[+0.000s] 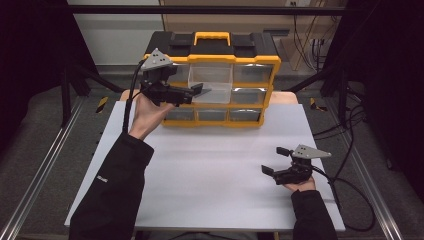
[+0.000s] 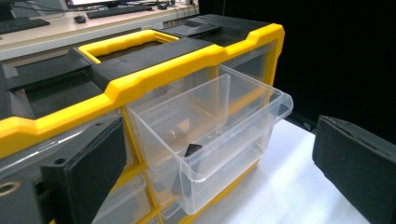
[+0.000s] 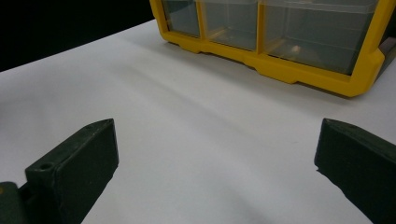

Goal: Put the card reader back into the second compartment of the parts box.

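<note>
Open drawer (image 1: 212, 80) in the upper centre of the high view, pulled out of the top row of the yellow organizer (image 1: 215, 50). Clear walls; a small dark piece (image 2: 191, 149) on its floor near the front, seen through the plastic in the left gripper view.

Left gripper (image 1: 195, 92) spread wide and holding nothing, at the drawer's left front corner. Touching or just short of it: cannot tell. In the left gripper view, one pad low at the left against the organizer's front, the other at the right edge over the white table (image 1: 210, 165), with the drawer between them and higher in the frame.

Right gripper (image 1: 275, 160) also wide and empty, low at the right of the high view, well apart from the organizer.

Probably next: shutting the drawer. Best done by:
- setting one pad flat on the middle of the front lip, not on a corner, to keep the drawer from skewing in its slot
- pushing straight toward the top of the frame, slowly, so the piece stays put
- steadying the organizer's frame with the right gripper if the box slides on the smooth table
</note>
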`<state>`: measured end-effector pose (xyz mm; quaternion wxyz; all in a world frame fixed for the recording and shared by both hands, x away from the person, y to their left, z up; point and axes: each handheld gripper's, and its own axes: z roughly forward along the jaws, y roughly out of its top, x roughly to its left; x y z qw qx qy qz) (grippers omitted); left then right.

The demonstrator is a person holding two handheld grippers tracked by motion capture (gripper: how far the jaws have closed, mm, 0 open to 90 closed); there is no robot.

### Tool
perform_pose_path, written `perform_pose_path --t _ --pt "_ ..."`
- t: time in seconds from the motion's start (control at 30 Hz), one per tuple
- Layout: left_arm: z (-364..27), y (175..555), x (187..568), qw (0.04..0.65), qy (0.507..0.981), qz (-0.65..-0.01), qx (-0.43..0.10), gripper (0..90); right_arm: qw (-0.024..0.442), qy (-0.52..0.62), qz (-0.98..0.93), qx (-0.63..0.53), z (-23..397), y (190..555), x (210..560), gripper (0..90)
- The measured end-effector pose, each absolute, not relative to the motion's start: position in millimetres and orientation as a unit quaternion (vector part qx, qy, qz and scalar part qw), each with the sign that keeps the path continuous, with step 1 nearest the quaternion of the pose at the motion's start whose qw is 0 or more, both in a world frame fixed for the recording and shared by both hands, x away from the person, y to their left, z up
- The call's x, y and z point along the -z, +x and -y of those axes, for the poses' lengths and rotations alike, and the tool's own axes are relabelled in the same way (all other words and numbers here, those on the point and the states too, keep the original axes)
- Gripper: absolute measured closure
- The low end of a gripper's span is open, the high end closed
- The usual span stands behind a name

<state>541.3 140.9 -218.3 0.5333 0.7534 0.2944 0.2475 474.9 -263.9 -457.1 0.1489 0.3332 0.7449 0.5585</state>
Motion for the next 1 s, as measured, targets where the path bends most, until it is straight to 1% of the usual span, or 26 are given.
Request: perform_pose_path --t 0.17,0.57,1.0 --pt "-143.3 534.8 223.5 0.528 0.756 -0.293 -0.253 0.5 0.148 0.334 -0.745 -0.558 263.5 474.9 457.4 0.2" --pt "-147.3 525.5 237.0 0.523 0.758 -0.290 -0.260 0.4 0.148 0.334 -0.746 -0.557 263.4 475.0 457.6 0.2" --pt "-149.2 518.1 248.9 0.524 0.761 -0.283 -0.255 0.4 0.148 0.334 -0.746 -0.557 263.6 474.9 457.4 0.2"
